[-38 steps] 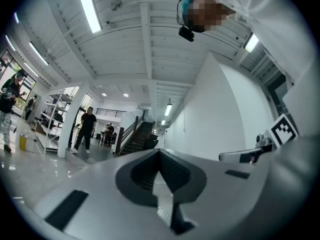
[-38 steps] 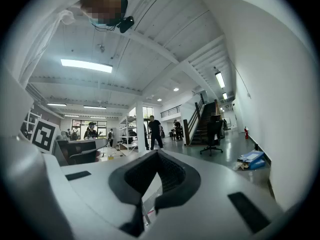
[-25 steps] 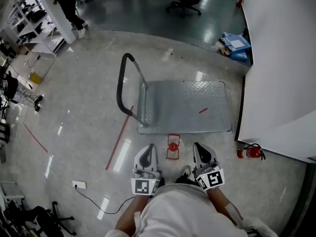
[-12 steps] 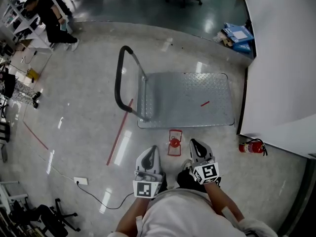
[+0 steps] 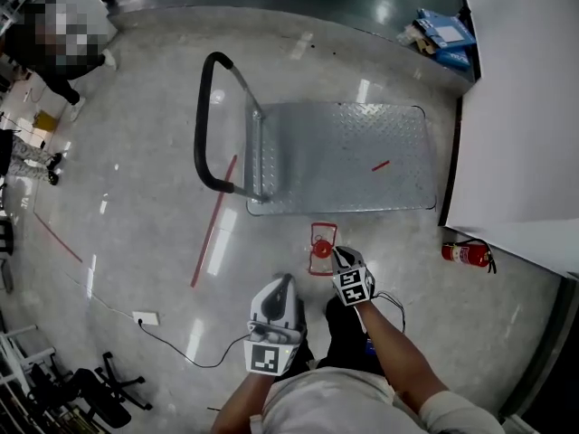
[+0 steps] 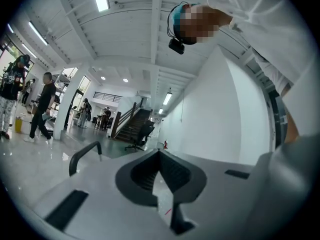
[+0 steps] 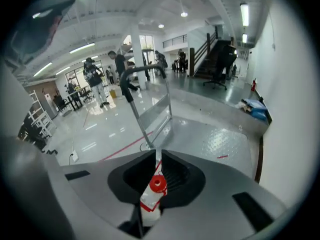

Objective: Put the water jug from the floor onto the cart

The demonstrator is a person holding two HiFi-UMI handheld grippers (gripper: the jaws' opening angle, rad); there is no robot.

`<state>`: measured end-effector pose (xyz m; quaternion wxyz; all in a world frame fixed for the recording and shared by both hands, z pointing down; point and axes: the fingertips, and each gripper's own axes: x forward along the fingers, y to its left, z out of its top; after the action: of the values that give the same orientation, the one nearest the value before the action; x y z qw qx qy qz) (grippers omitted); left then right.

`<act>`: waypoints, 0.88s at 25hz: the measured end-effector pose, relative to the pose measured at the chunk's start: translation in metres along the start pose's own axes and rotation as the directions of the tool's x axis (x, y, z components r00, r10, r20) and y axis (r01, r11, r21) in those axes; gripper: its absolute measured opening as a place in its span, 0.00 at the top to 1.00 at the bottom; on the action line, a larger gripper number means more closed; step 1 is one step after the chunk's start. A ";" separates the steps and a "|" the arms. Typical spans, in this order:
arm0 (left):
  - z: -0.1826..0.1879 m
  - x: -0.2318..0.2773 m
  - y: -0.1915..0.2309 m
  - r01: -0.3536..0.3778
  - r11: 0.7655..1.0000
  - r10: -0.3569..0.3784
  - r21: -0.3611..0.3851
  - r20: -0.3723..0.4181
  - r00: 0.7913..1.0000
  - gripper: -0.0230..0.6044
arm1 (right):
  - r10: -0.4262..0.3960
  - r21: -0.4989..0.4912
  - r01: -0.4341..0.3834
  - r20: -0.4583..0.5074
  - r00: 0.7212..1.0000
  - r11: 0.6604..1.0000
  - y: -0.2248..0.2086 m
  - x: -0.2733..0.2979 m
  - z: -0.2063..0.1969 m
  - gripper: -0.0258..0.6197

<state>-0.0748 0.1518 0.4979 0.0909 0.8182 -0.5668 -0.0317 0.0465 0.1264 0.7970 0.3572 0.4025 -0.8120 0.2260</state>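
Note:
The water jug, clear with a red cap and red frame, stands on the floor just in front of the cart's near edge. The cart is a flat metal platform with a black handle at its left end. My right gripper points down at the jug, its tips right beside the cap, jaws shut and holding nothing. In the right gripper view the jug's red cap shows through the hollow under the closed tips. My left gripper hangs shut near my body, left of the jug.
A red fire extinguisher lies by the white partition right of the cart. A red tape line runs left of the cart, and a socket box with cable sits nearer. A person stands far left.
My right gripper has dropped and tipped downward to the jug's cap. The left gripper has sunk slightly. The cart and jug have not moved on the floor.

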 end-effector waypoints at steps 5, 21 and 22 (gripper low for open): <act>-0.028 0.004 0.006 0.017 1.000 -0.017 -0.001 -0.037 0.999 0.96 | 0.027 -0.001 -0.027 -0.199 0.980 1.000 0.007 0.056 -0.069 0.92; -0.098 -0.015 0.036 0.005 0.999 -0.011 -0.043 -0.133 0.991 0.96 | 0.066 0.026 -0.061 -0.454 0.888 0.998 0.010 0.165 -0.159 0.51; -0.100 -0.016 0.036 0.004 0.999 -0.011 -0.047 -0.133 0.991 0.96 | 0.065 0.022 -0.062 -0.459 0.886 0.998 0.010 0.169 -0.161 0.51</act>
<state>-0.0983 0.1651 0.6015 0.1473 0.8183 -0.5554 0.0096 0.0309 0.1542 1.0282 0.5300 0.3122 -0.7165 0.3291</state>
